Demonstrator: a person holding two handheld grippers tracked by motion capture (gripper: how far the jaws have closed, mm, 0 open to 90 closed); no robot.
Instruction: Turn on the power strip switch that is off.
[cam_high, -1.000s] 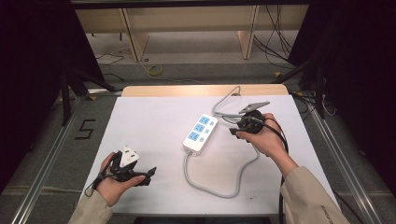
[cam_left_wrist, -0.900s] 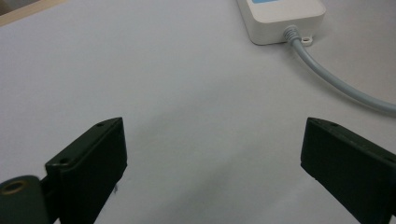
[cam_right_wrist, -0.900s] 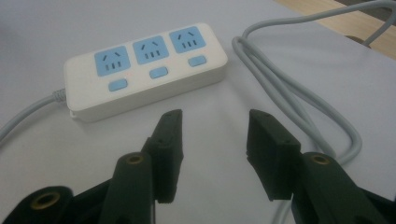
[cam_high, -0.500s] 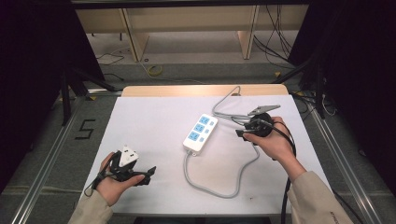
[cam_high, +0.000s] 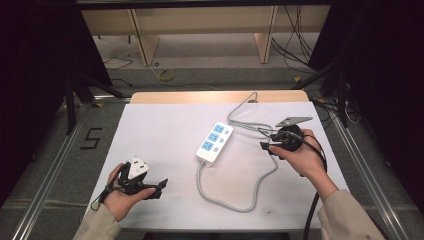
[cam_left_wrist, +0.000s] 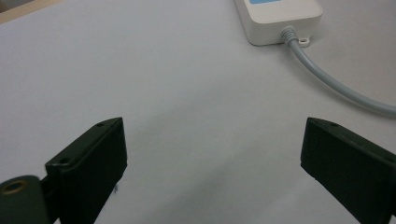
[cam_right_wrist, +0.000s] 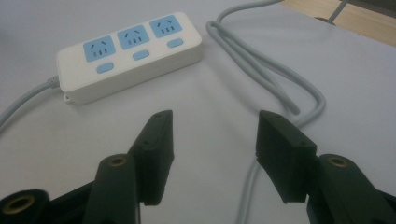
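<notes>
A white power strip (cam_high: 214, 142) with three blue sockets lies slantwise at the middle of the white table (cam_high: 160, 125). Its grey cable (cam_high: 235, 206) loops toward the near edge, bends back right and runs off the far edge. My right gripper (cam_high: 266, 146) is held just right of the strip, open, over the cable. In the right gripper view the strip (cam_right_wrist: 130, 53) lies ahead to the left of the open gripper (cam_right_wrist: 215, 135), which holds nothing. My left gripper (cam_high: 156, 186) rests at the near left, open. In the left gripper view the gripper (cam_left_wrist: 212, 154) is wide open over bare table, the strip's cable end (cam_left_wrist: 280, 21) far ahead.
The cable's doubled stretch (cam_right_wrist: 261, 60) lies right of the strip and close to my right gripper. A wooden strip (cam_high: 215, 96) edges the table's far side. Metal rails (cam_high: 45, 175) run along both sides, with shelving (cam_high: 200, 30) and loose wires on the floor beyond.
My right gripper has drifted a little to the right and toward the near side, away from the strip. The left gripper and the strip have stayed put.
</notes>
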